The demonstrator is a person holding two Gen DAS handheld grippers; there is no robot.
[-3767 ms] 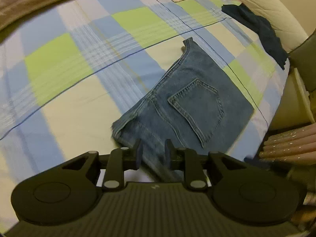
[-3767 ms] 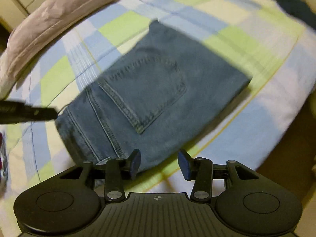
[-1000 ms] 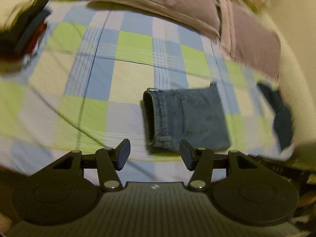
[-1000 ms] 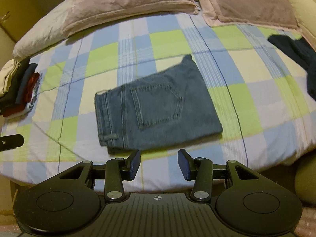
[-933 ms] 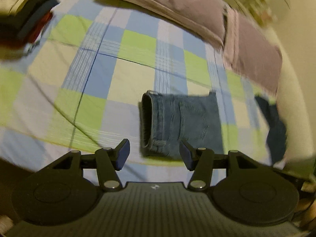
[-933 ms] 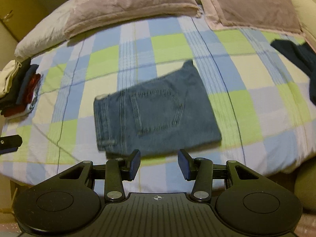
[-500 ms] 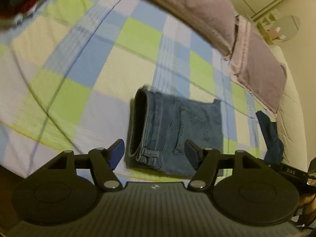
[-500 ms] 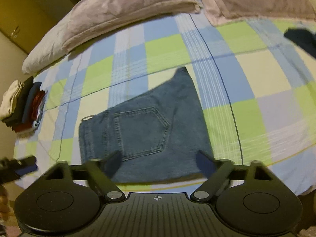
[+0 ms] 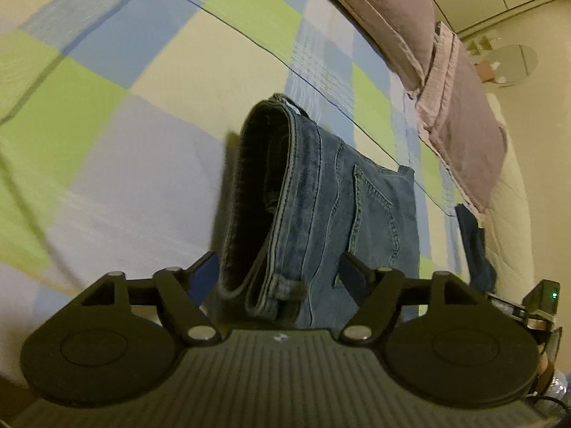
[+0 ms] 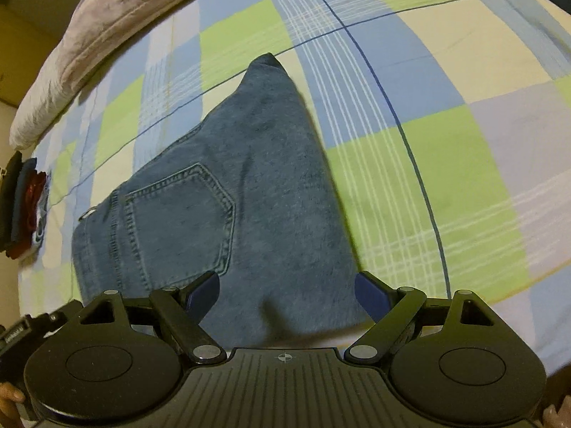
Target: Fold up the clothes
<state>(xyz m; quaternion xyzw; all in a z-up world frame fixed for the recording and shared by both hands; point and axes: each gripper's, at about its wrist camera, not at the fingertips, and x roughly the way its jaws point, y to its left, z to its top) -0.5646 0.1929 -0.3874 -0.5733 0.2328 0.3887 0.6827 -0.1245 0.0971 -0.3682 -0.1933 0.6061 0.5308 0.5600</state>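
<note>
Folded blue jeans [image 9: 321, 196] lie flat on the checked bedsheet [image 9: 107, 125], back pocket up. In the left wrist view the rolled waistband end faces me. My left gripper [image 9: 277, 262] hangs low over that end, its jaws opening, with the near waistband corner between the fingers and the pads not pressing on it. In the right wrist view the jeans [image 10: 221, 192] fill the middle. My right gripper [image 10: 285, 281] stands wide open over their near edge at the folded-leg end, with denim showing between the fingers but not gripped.
Mauve pillows [image 9: 392, 18] line the far side of the bed. A dark blue garment [image 9: 474, 246] lies near the bed's right edge. A stack of folded clothes [image 10: 25, 207] sits at the left edge. The sheet [image 10: 446, 178] to the right of the jeans is bare.
Both grippers have dropped closer to the jeans, which now look much larger. Both pairs of jaws have spread wider. The jeans have not moved.
</note>
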